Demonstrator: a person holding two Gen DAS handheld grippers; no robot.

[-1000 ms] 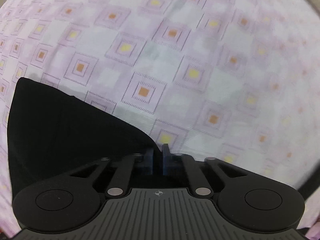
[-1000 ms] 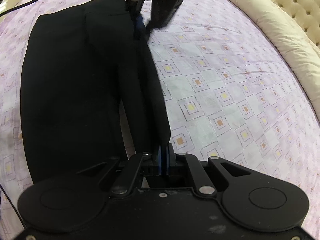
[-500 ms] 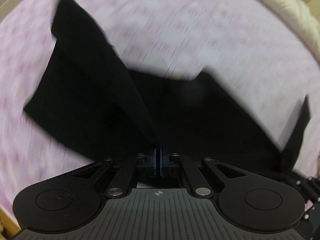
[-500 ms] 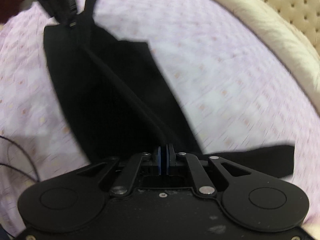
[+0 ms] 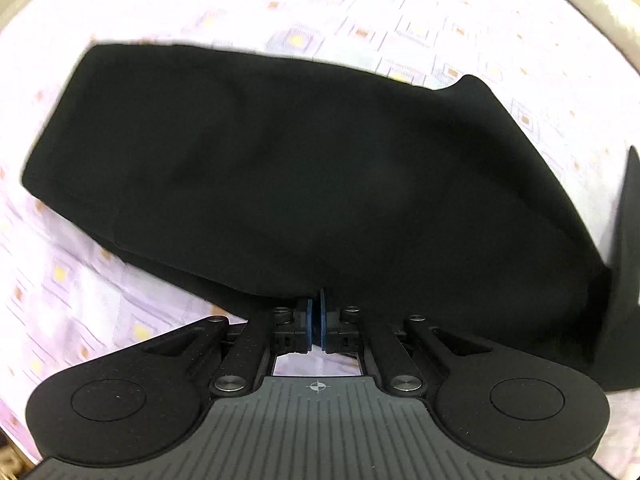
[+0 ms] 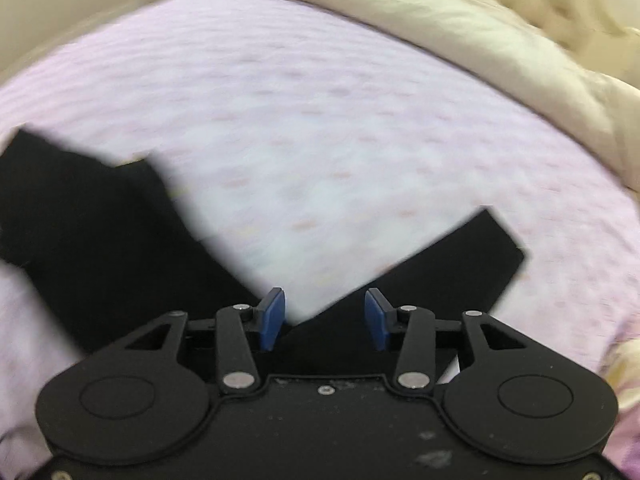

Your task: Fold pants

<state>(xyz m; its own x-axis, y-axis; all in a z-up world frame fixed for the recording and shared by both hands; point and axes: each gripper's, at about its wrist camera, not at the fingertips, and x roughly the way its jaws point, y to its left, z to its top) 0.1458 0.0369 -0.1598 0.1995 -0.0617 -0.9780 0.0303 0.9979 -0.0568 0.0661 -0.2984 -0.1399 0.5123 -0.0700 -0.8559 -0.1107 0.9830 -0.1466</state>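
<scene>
The black pants (image 5: 280, 168) lie spread across the lilac bedsheet (image 5: 360, 20) in the left wrist view. My left gripper (image 5: 317, 312) is shut on the near edge of the pants. In the blurred right wrist view my right gripper (image 6: 325, 316) is open, its blue pads (image 6: 272, 316) apart, with black pants fabric (image 6: 92, 232) below and on both sides; a strip of the pants (image 6: 452, 260) runs to the right. Nothing is held between the right pads.
The sheet (image 6: 320, 120) carries a pattern of small squares. A cream quilted bed edge (image 6: 460, 32) curves along the back right. A dark flap (image 5: 624, 272) stands at the right edge of the left wrist view.
My right gripper has opened and let go of the pants. Both grippers have swung over the bed; the pants now lie wide and flat before the left gripper.
</scene>
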